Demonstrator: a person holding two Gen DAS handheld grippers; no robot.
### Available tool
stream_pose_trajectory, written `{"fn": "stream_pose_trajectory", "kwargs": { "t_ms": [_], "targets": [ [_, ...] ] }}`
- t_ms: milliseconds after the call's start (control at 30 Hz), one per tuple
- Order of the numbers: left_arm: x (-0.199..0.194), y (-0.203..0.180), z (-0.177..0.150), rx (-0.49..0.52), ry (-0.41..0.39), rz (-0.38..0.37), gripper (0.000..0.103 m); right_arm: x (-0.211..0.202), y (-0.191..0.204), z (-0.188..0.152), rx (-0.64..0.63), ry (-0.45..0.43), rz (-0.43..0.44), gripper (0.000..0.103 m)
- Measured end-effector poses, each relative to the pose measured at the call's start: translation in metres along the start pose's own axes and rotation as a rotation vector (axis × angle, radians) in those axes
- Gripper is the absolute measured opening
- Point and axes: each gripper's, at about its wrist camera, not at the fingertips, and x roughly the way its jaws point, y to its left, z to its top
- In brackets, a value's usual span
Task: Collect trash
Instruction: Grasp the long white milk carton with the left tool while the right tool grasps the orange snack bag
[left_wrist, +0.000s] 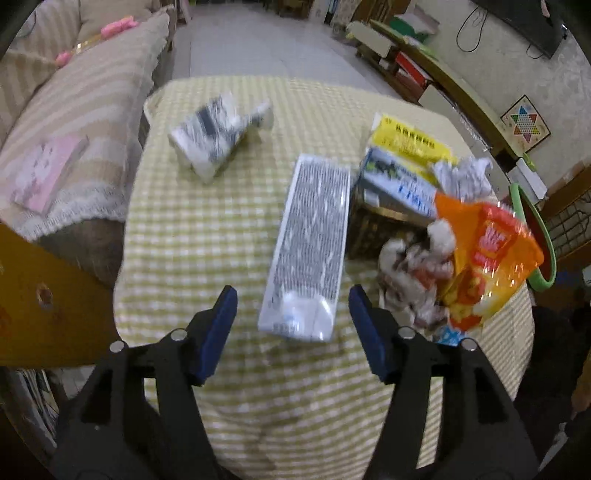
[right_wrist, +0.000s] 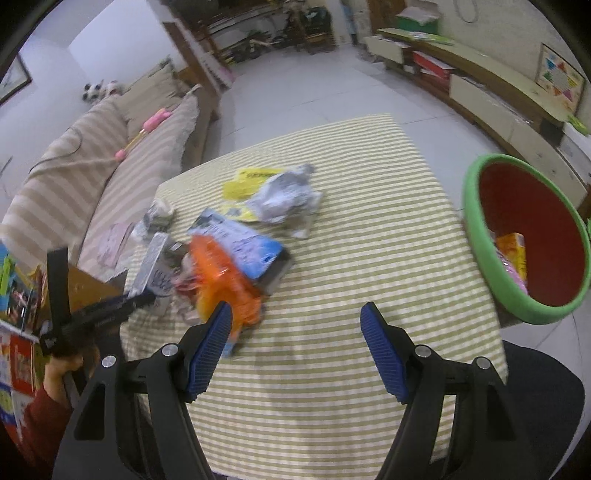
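Observation:
Trash lies on a table with a yellow-striped cloth (left_wrist: 207, 236). In the left wrist view a long white printed box (left_wrist: 310, 247) lies just ahead of my open, empty left gripper (left_wrist: 293, 306). A crumpled striped wrapper (left_wrist: 214, 136) lies farther left. An orange snack bag (left_wrist: 484, 254), crumpled paper (left_wrist: 413, 273) and a yellow-and-blue package (left_wrist: 402, 162) are piled at right. In the right wrist view my right gripper (right_wrist: 295, 325) is open and empty over the cloth (right_wrist: 369, 240), with the orange bag (right_wrist: 225, 284) by its left finger. A green-rimmed red bin (right_wrist: 532, 236) with some trash in it stands at right.
A striped sofa (left_wrist: 81, 122) with a pink book (left_wrist: 48, 170) runs along the table's left side. A low cabinet (right_wrist: 491, 96) lines the right wall. Tiled floor (right_wrist: 314, 96) lies beyond the table. The left gripper's handle and the hand (right_wrist: 70, 332) show in the right wrist view.

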Motion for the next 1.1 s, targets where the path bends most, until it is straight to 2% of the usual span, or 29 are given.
{"fn": "stream_pose_trajectory", "kwargs": {
  "t_ms": [100, 233, 267, 300, 500, 800, 900, 1100],
  "targets": [
    [0.005, -0.003, 0.016, 0.009, -0.011, -0.005, 0.061, 0.004, 0.008, -0.005, -0.009, 0.018, 0.015, 0.07],
    [0.026, -0.007, 0.028, 0.014, 0.019, -0.01, 0.059, 0.005, 0.015, -0.013, -0.018, 0.033, 0.021, 0.07],
    [0.032, -0.007, 0.029, 0.014, 0.029, -0.018, 0.053, 0.005, 0.015, -0.013, -0.017, 0.035, 0.021, 0.07],
    [0.036, -0.006, 0.028, 0.012, 0.036, -0.019, 0.04, 0.004, 0.016, -0.014, -0.017, 0.035, 0.021, 0.07],
    [0.026, 0.003, 0.016, -0.083, -0.003, -0.058, 0.039, 0.007, 0.018, -0.009, -0.016, 0.026, 0.037, 0.07],
    [0.0, 0.001, -0.009, -0.137, -0.033, -0.072, 0.039, 0.051, 0.036, 0.007, -0.006, 0.063, 0.122, 0.07],
    [-0.005, 0.001, -0.009, -0.133, -0.039, -0.073, 0.039, 0.063, 0.041, 0.011, -0.001, 0.065, 0.117, 0.075],
    [-0.009, 0.001, -0.008, -0.137, -0.047, -0.071, 0.039, 0.077, 0.041, 0.018, -0.007, 0.078, 0.085, 0.075]
  ]
}}
